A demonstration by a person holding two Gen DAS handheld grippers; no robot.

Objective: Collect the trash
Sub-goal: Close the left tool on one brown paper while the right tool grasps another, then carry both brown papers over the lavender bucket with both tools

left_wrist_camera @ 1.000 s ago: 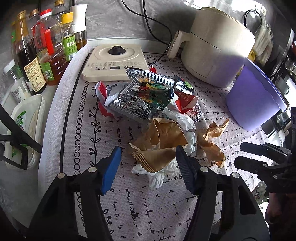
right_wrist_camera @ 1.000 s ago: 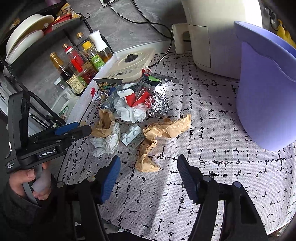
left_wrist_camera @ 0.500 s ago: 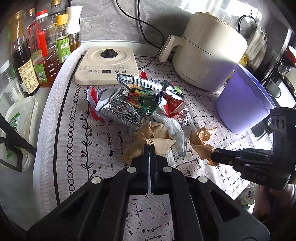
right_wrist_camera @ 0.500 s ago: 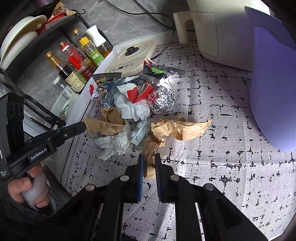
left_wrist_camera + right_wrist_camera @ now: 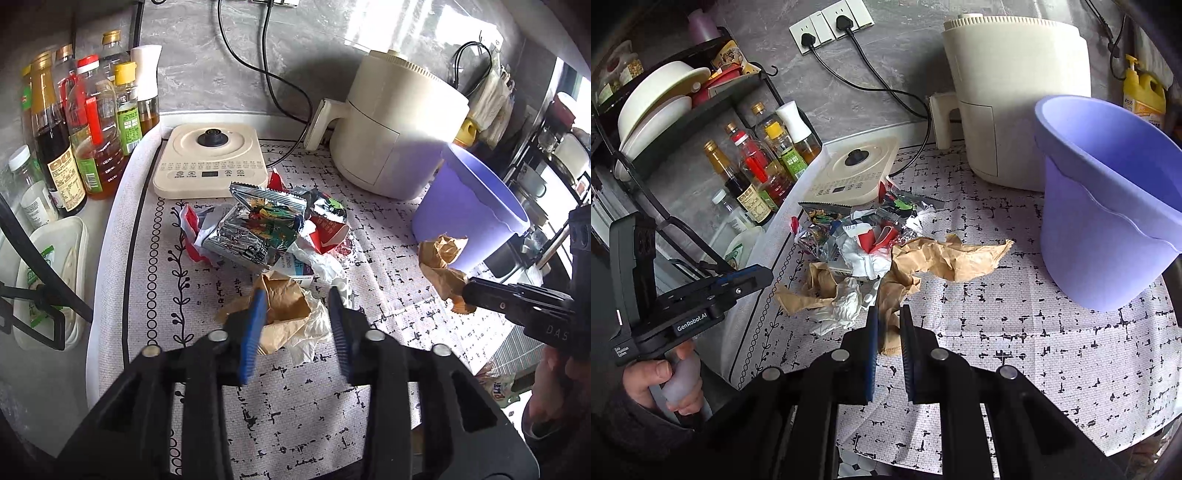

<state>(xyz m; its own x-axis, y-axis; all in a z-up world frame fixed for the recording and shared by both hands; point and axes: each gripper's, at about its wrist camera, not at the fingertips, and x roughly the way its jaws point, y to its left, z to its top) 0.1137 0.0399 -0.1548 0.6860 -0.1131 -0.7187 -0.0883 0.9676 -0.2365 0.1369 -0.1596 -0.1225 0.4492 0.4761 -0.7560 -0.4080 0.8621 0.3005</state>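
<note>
**Brown paper lifted, pile still waiting**

Half a second back the left gripper (image 5: 295,325) had its fingers pressed together over the near edge of the pile; now they stand spread, either side of a crumpled brown paper bag (image 5: 284,306) and the white tissue (image 5: 314,328) under it, gripping nothing. The right gripper (image 5: 888,332), pressed nearly together then as now, pinches the lower end of a long strip of brown paper (image 5: 942,254), which has risen off the cloth and trails toward 1 o'clock in the right wrist view. In the left wrist view the same strip (image 5: 441,266) hangs at 3 o'clock, close beside the purple bucket (image 5: 469,206).

By the look of it, the collecting has barely started. What shows of the bucket's inside in the right wrist view holds no trash, though its bottom is hidden. The main heap sits untouched on the patterned tablecloth (image 5: 295,406): a foil snack bag (image 5: 258,229), a red-and-white wrapper (image 5: 328,232), a small carton (image 5: 299,267) and a crushed foil ball, all toward 12 o'clock from the left gripper. The strip appears to go into the bucket first; everything else remains.
</note>
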